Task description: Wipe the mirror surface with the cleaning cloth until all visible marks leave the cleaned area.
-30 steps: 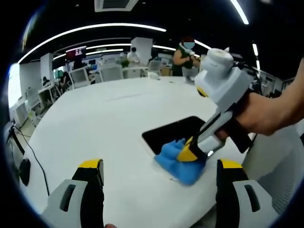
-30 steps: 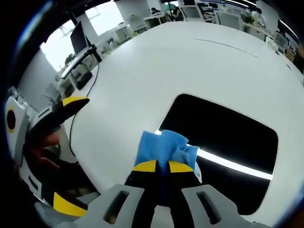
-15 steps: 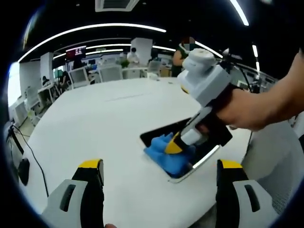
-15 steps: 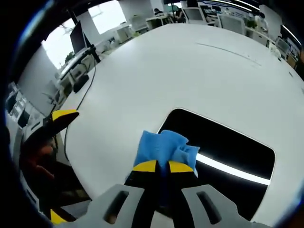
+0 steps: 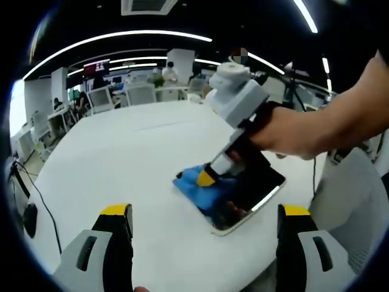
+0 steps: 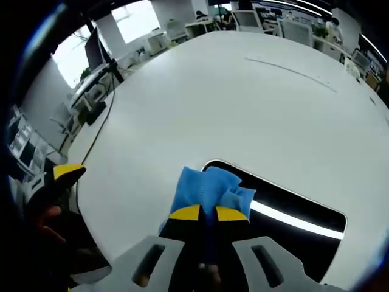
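While the right gripper (image 6: 203,214) is pinching the blue cleaning cloth (image 6: 208,189) tight between its jaws, it's pressing it onto one end of the dark mirror (image 6: 292,207); the mirror's lying flat on the white desk (image 6: 200,97) near its edge; the left gripper (image 5: 203,214) is hanging back with jaws spread wide, gripping nothing.

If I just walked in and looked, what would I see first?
The bright blue cloth pinched in the right gripper, pressed on the near corner of a dark mirror lying flat on a big white table. In the left gripper view, a hand holds that gripper over the mirror, and the left gripper waits low at the table's edge, jaws wide apart.
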